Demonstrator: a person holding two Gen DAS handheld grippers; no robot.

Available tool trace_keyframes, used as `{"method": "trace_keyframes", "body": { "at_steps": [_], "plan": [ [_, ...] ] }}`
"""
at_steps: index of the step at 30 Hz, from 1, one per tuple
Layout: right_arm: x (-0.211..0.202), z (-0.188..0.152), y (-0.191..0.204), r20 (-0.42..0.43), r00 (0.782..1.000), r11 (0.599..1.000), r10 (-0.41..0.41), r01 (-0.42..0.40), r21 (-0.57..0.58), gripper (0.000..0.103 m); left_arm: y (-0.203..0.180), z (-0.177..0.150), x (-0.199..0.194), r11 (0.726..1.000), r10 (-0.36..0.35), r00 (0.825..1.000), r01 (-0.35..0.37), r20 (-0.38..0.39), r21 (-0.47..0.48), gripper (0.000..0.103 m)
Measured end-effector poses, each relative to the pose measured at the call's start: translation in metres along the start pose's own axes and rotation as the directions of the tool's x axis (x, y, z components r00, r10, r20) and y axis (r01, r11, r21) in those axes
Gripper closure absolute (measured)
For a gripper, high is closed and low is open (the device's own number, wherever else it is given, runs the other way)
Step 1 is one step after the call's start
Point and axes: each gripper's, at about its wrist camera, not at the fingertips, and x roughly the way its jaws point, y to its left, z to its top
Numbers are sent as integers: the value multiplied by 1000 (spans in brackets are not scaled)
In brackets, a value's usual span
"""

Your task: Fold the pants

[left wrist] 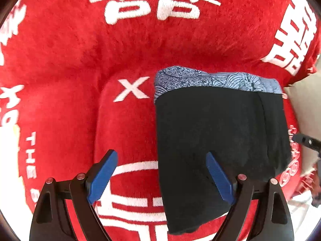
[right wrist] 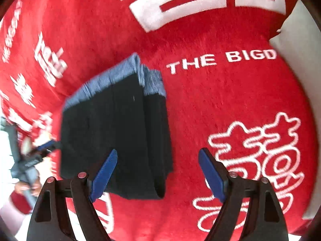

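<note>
Lying folded on red blanket (left wrist: 70, 64), black pants (left wrist: 218, 132), both hand-held grippers (left wrist: 161, 177) (right wrist: 158, 175) apart, empty.

The folded pants (left wrist: 218, 132) lie flat on the blanket (left wrist: 70, 60), waistband (left wrist: 216, 80) toward its far edge. Left gripper (left wrist: 160, 176) hovers over the pants' left edge; right gripper (right wrist: 158, 176) hovers over their right edge, nothing between either's fingers.

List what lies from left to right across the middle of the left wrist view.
White X mark on the red blanket → folded black pants with a blue patterned waistband → tip of the right hand-held gripper at the edge.
</note>
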Motion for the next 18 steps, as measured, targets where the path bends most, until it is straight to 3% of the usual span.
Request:
{"method": "trace_keyframes", "body": {
  "at_steps": [5, 11, 15, 18],
  "plan": [
    [22, 21, -18, -93, 982, 986, 167, -164, 39, 18, 10, 9, 25, 990, -140, 987, 141, -81, 9, 13],
    [60, 26, -23, -183, 946, 963, 268, -268, 28, 18, 16, 20, 46, 962, -274, 955, 274, -112, -16, 13],
    [70, 36, -20, -194, 913, 933, 358, -357, 42, 19, 10, 23, 53, 946, -323, 938, 322, -123, -34, 13],
    [79, 42, -14, -228, 902, 929, 366, -366, 45, 19, 5, 25, 61, 942, -336, 933, 333, -130, -46, 7]
  ]
}}
